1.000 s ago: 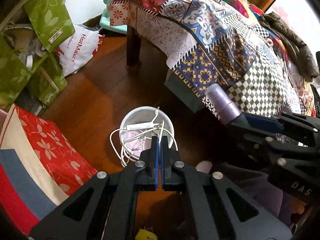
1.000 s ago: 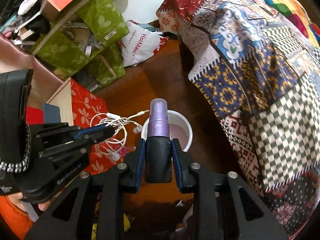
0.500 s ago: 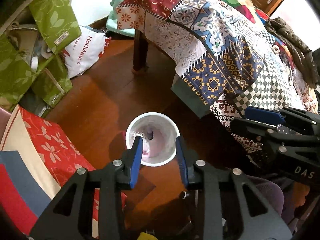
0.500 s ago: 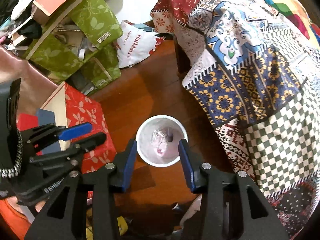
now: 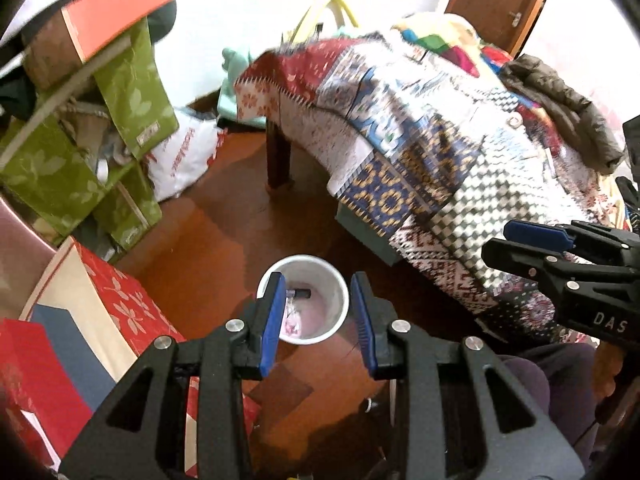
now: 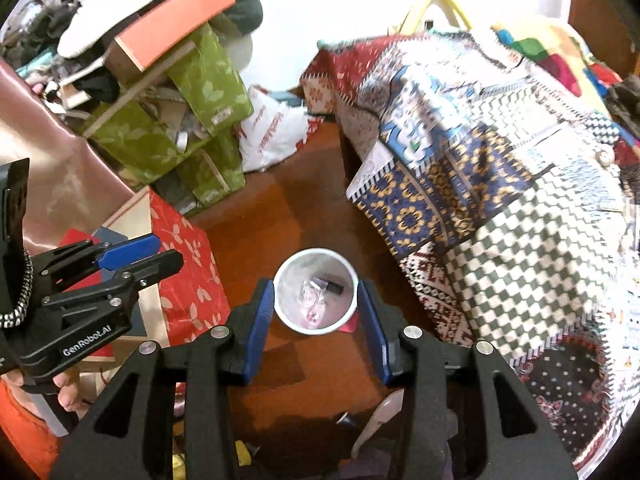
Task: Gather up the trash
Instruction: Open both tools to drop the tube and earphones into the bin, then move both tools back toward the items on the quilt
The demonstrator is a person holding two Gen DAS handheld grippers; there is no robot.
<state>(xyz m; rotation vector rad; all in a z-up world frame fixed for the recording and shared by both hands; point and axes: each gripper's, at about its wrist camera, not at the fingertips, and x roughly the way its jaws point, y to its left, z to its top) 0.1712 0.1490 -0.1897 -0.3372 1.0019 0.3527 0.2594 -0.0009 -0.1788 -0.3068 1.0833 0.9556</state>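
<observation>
Brown wooden floor (image 5: 208,240) fills the middle of both views, crowded on one side by green leaf-print bags (image 5: 52,176) stacked with an orange box (image 6: 176,20) on top, a white plastic shopping bag (image 6: 272,128) against the wall, and a red flower-print bag (image 5: 124,304) close to the camera. On the other side a patchwork quilt (image 5: 420,152) hangs over a bed down to near the floor, with a dark jacket (image 5: 560,100) lying on top of it.

A white cup-shaped bin (image 5: 334,280) stands upright on the floor between the red bag and the quilt. Inside it lie a small bottle (image 6: 328,286) on its side, dark at one end, and a pale tangle of wire (image 6: 310,300), hard to make out in detail.

Left gripper (image 5: 318,320) hangs above the bin with its blue-lined jaws spread wide and nothing between them; the bin shows in the gap. Right gripper (image 6: 316,324) is likewise spread wide and empty, its jaws framing the bin from above. Each gripper also appears at the edge of the other's view, off to the side of the bin, and part of the hand (image 6: 66,392) holding the left one shows under it
</observation>
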